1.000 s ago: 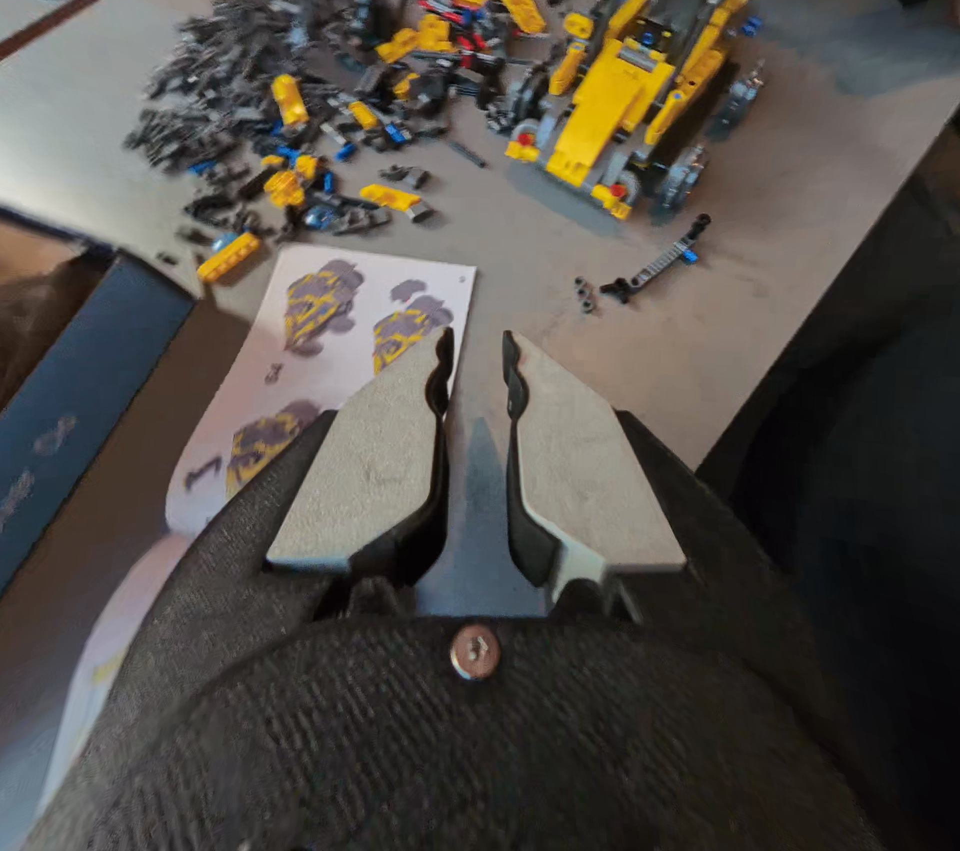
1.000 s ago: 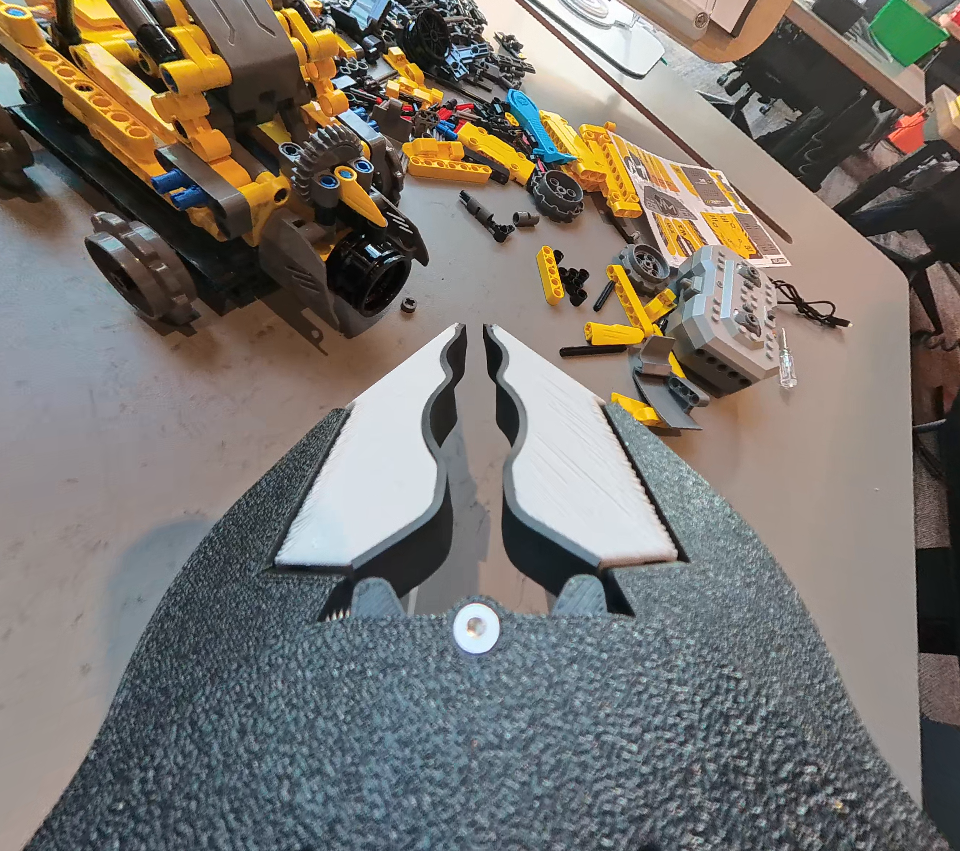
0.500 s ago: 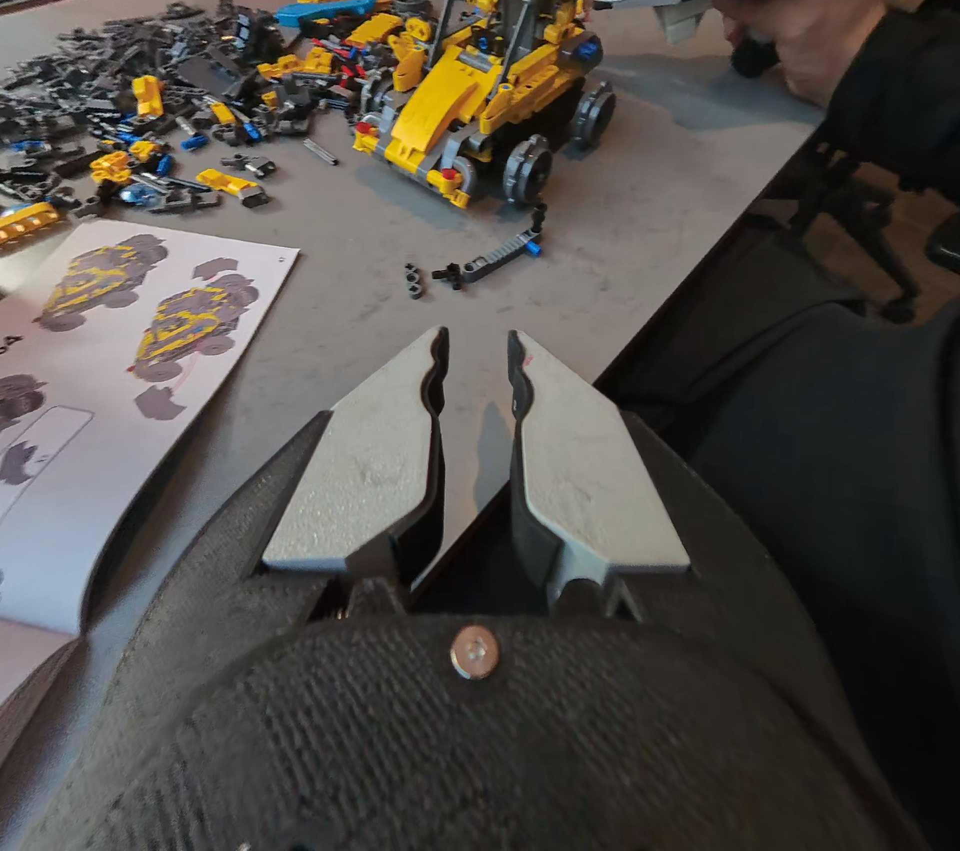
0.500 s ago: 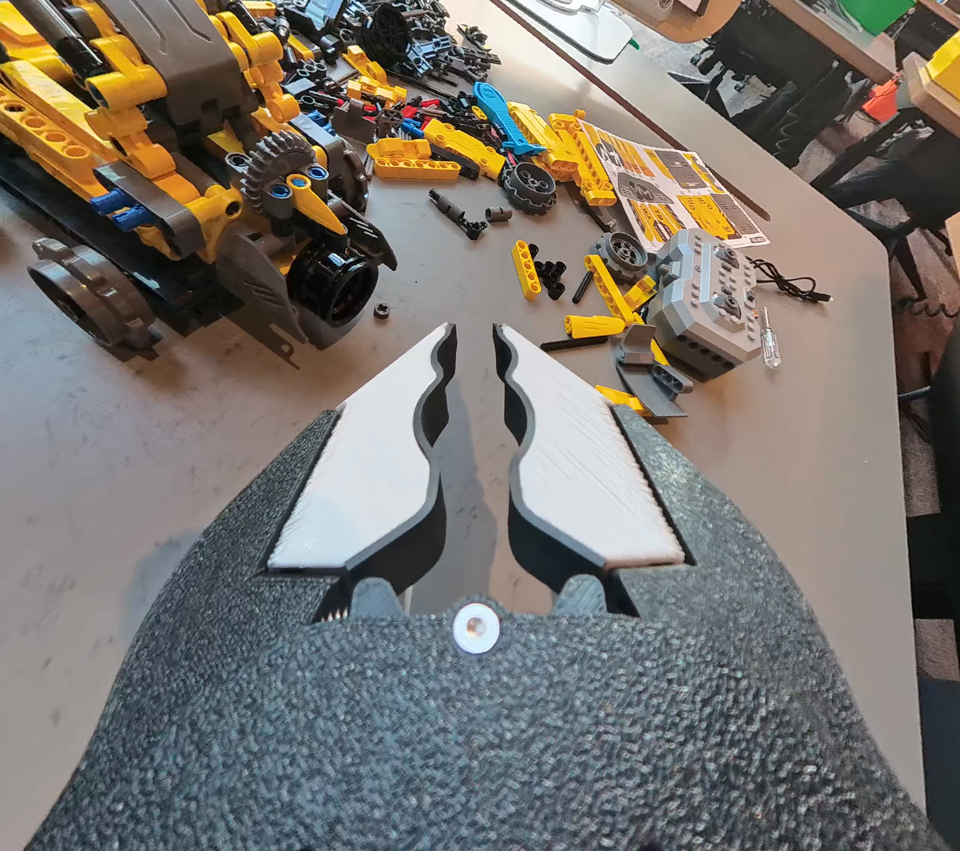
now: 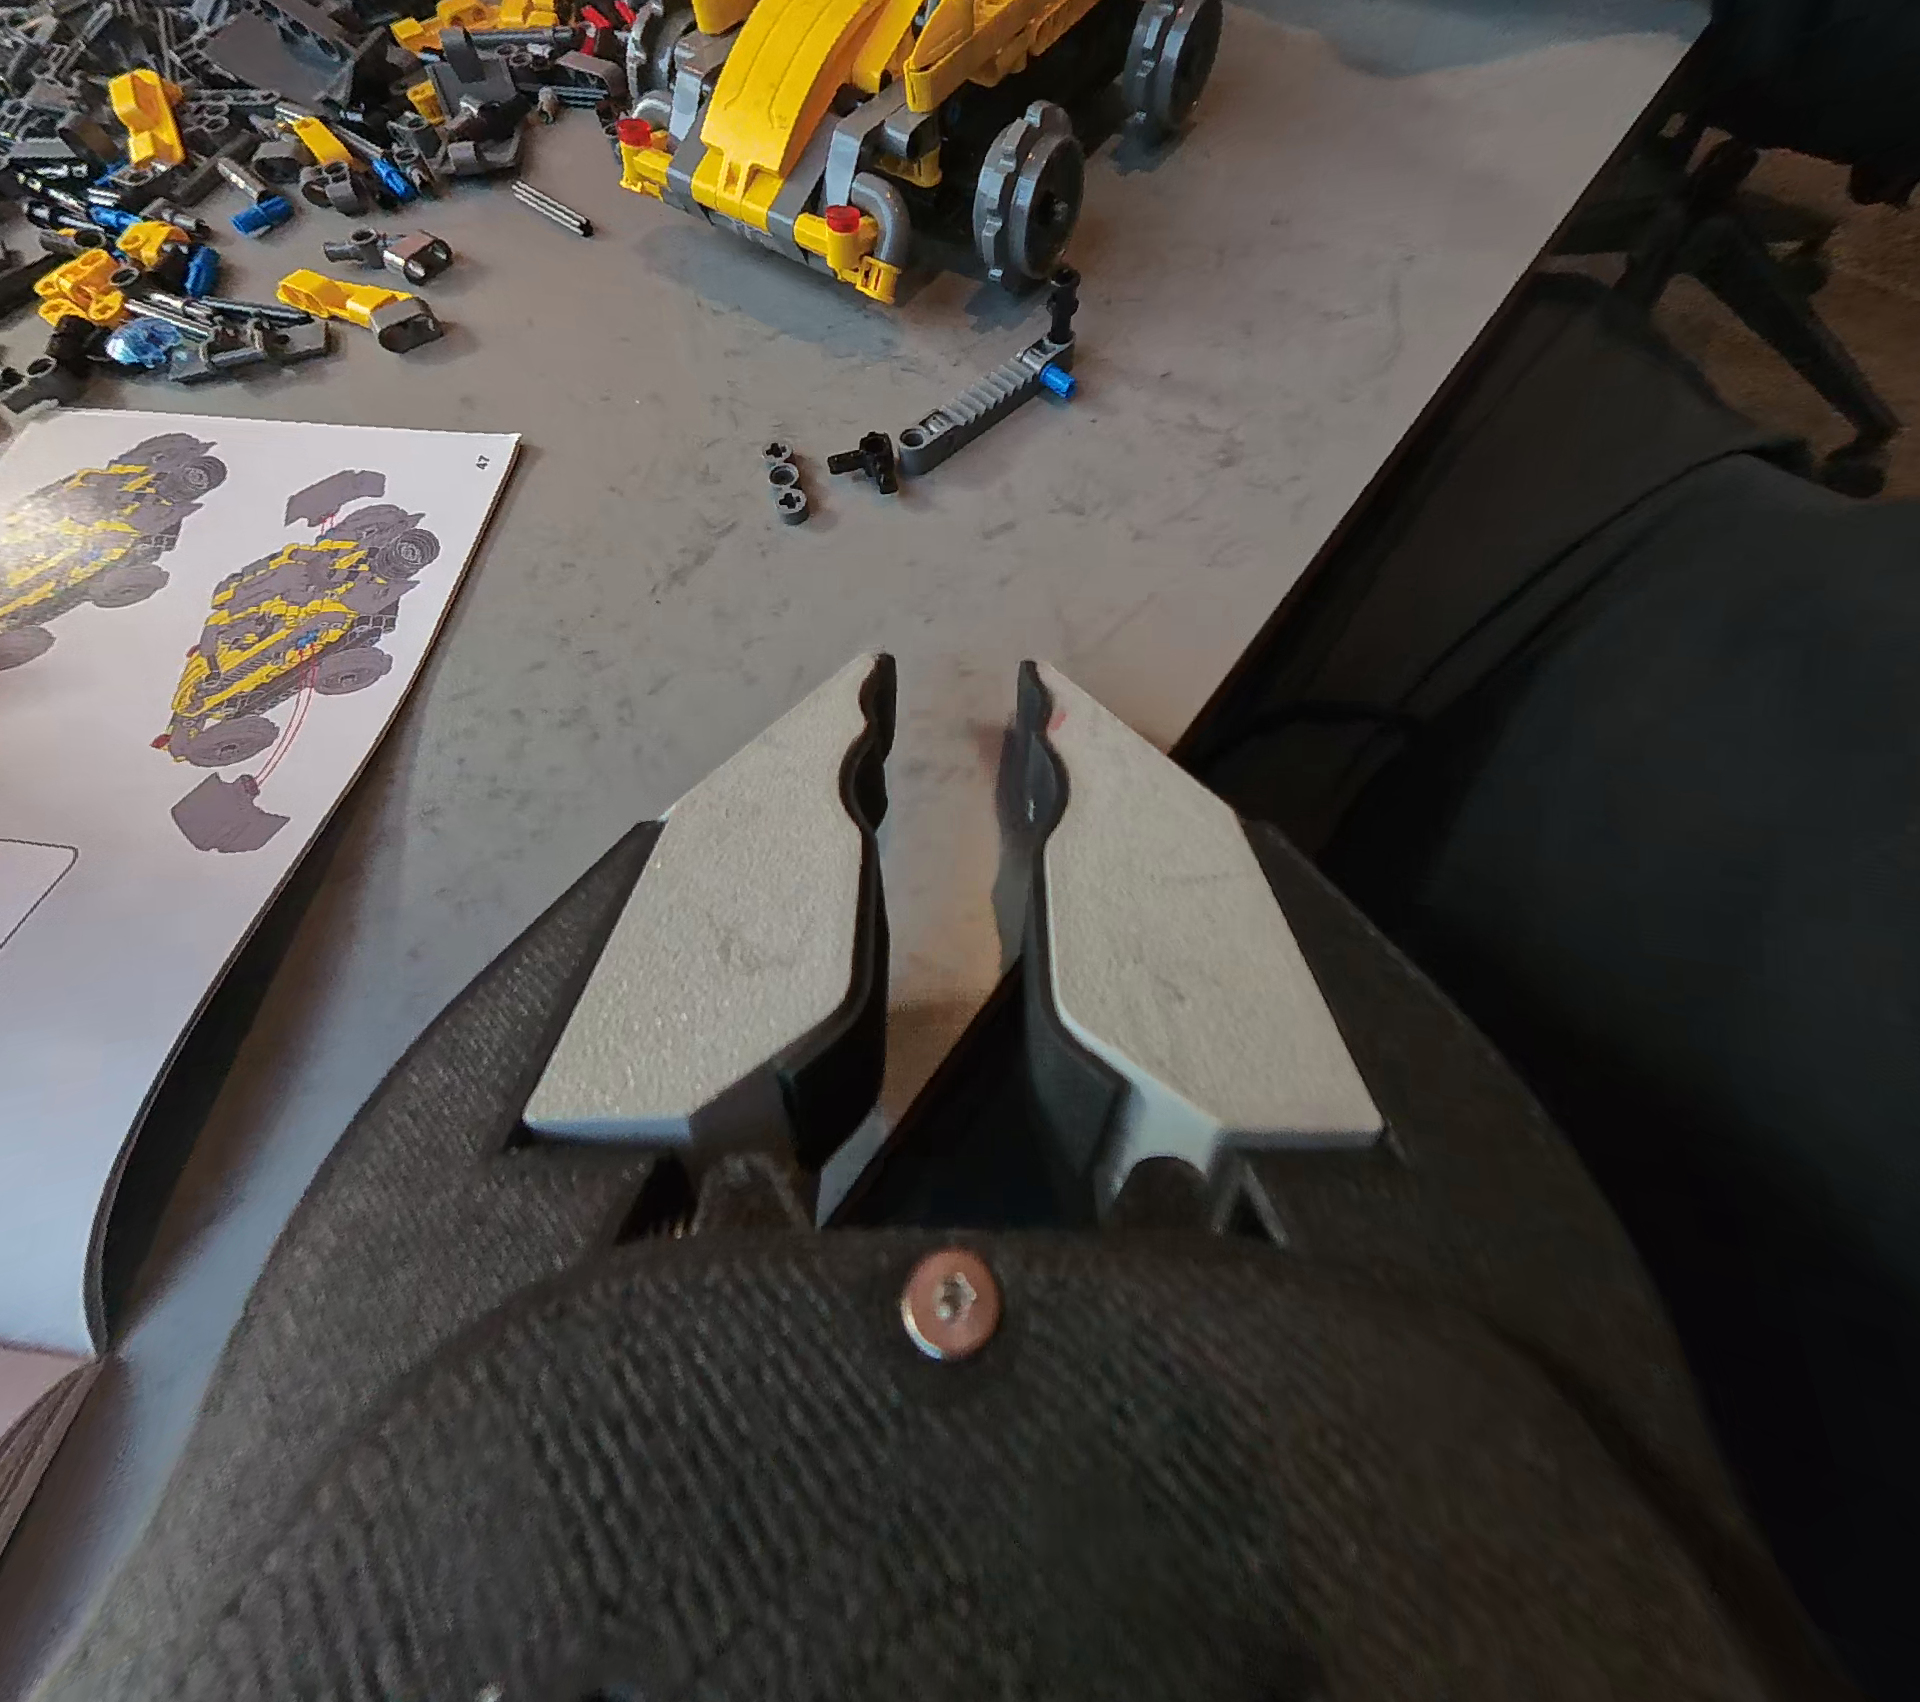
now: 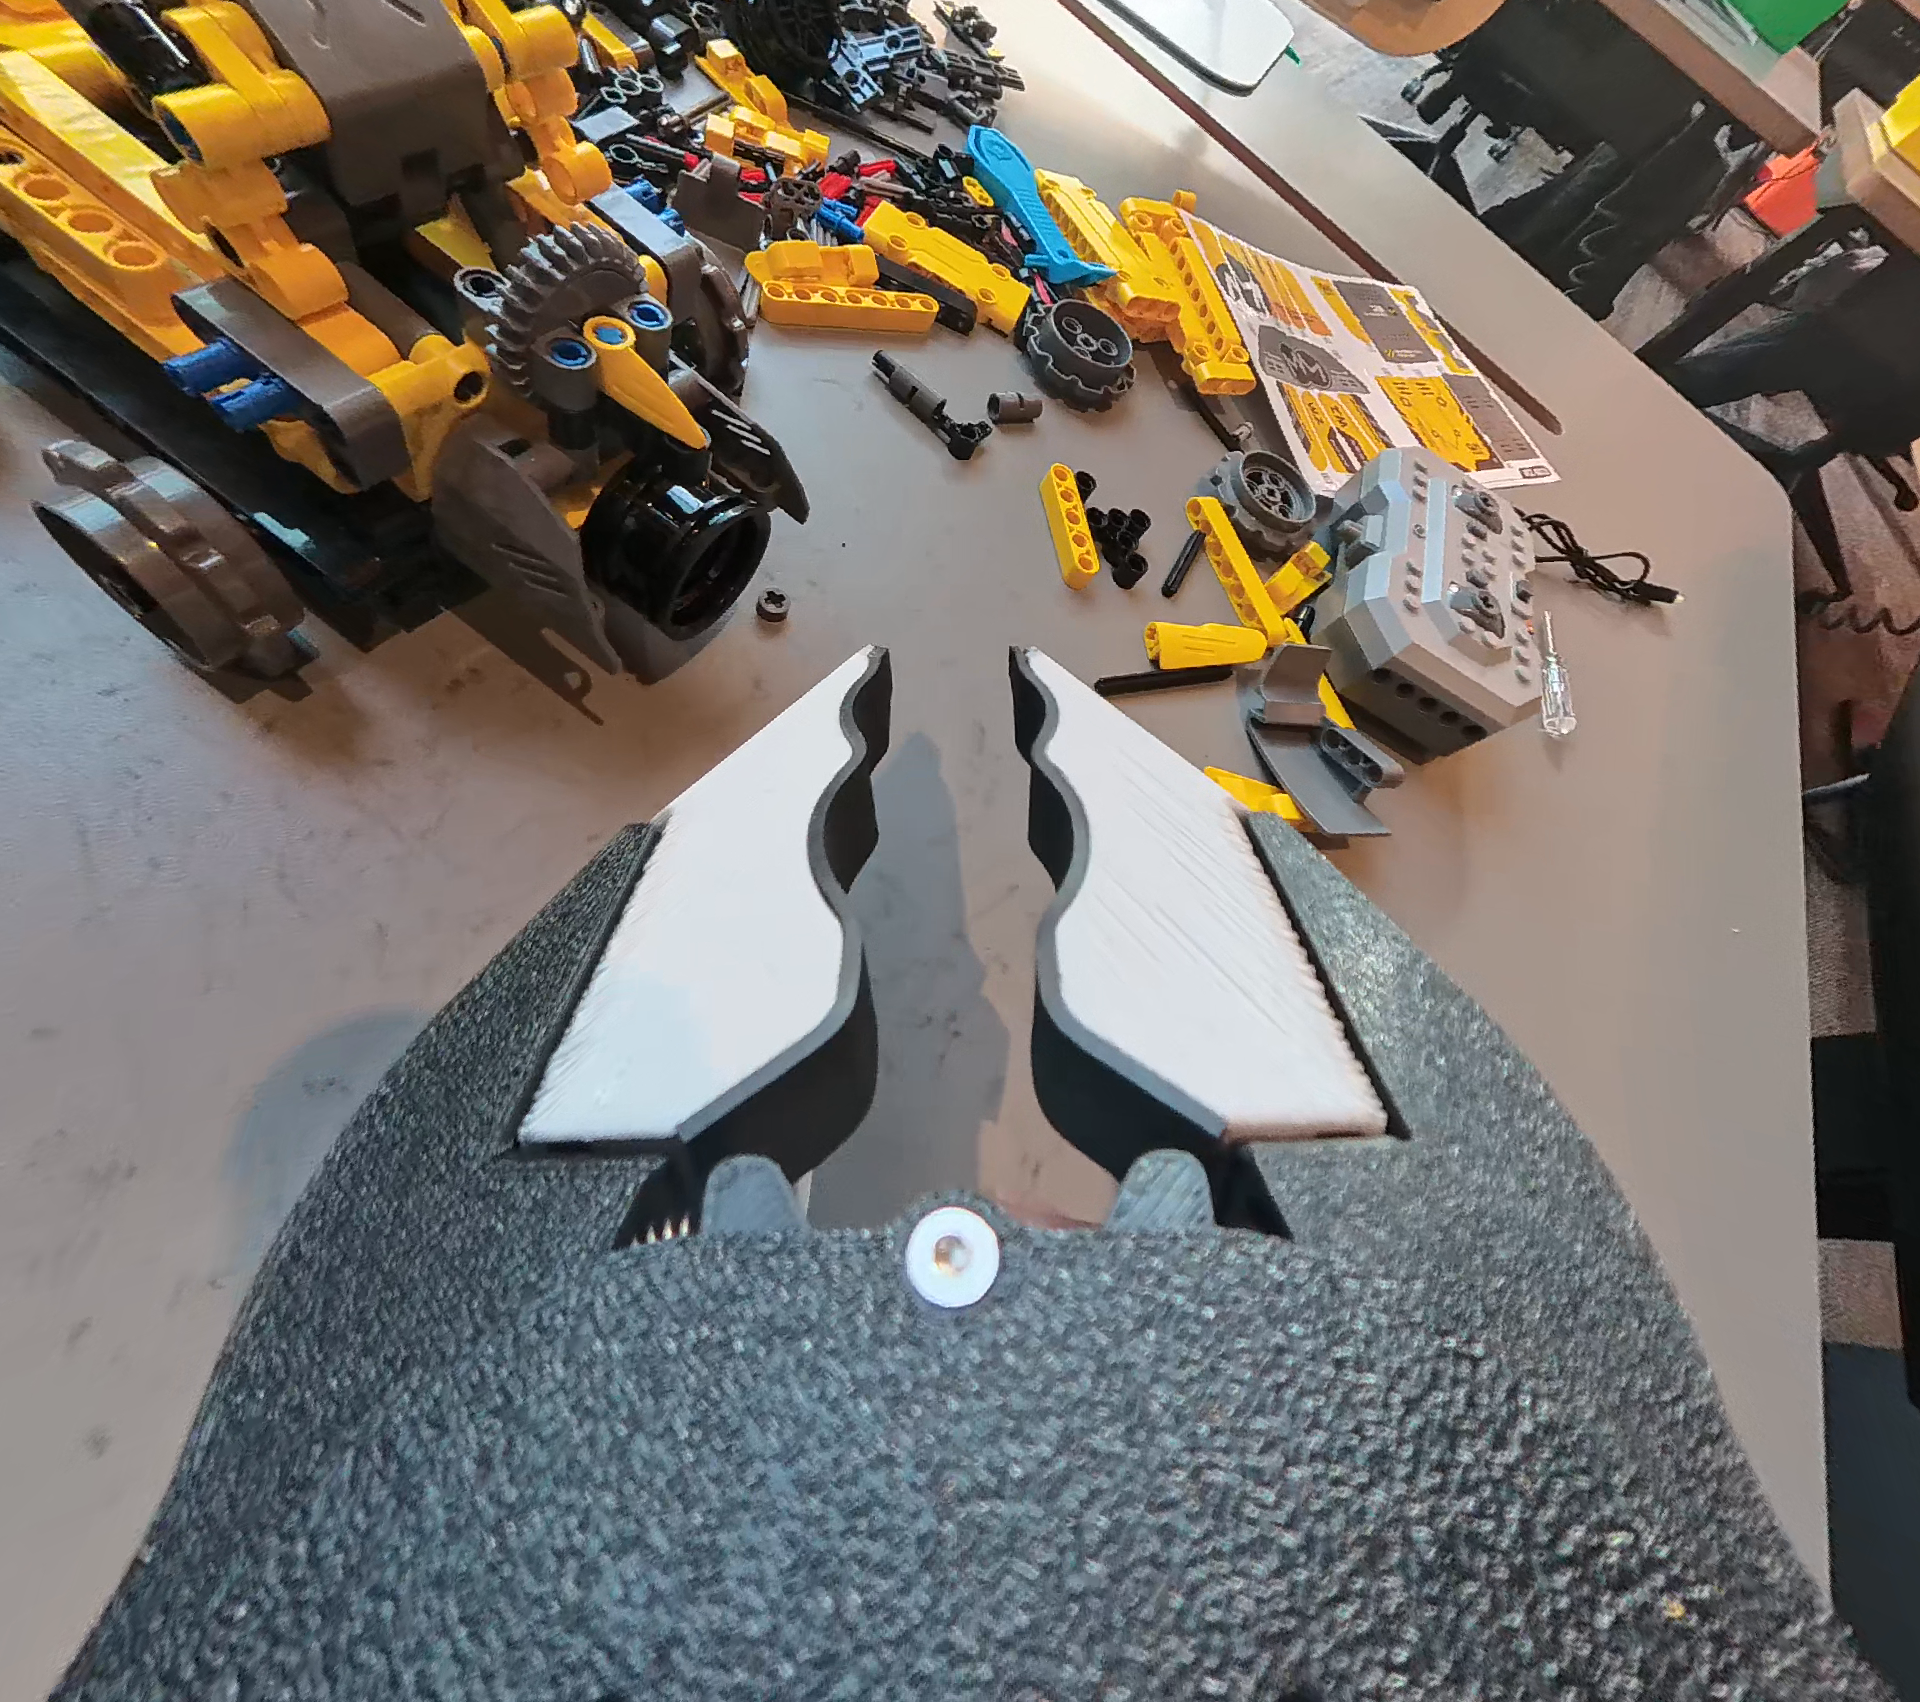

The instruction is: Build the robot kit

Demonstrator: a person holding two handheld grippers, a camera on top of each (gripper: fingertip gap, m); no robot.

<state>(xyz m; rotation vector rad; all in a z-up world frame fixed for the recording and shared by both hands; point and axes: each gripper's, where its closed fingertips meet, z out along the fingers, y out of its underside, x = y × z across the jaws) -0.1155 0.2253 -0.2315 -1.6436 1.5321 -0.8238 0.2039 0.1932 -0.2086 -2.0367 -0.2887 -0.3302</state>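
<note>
While both hover over desk (image 5: 1195, 509), left hand-held gripper (image 5: 956, 670) parted, empty, near desk edge, booklet (image 5: 208, 717) to its left, small black pins (image 5: 790, 483) ahead. Right hand-held gripper (image 6: 948, 655) parted, empty, just before yellow vehicle (image 6: 312, 198); grey hub (image 6: 1423, 603) and loose pieces (image 6: 1081, 525) to its right.

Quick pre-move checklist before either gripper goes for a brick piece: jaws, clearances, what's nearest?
1. Left gripper open, empty: ok.
2. Right gripper open, empty: ok.
3. Bare table under left fingertips: ok.
4. Grey toothed bar ahead of left gripper, apart from the yellow vehicle: ok.
5. Small black bush near right gripper lies close to the vehicle's black hub: not ok, tight.
6. Height above table: cannot tell.
</note>
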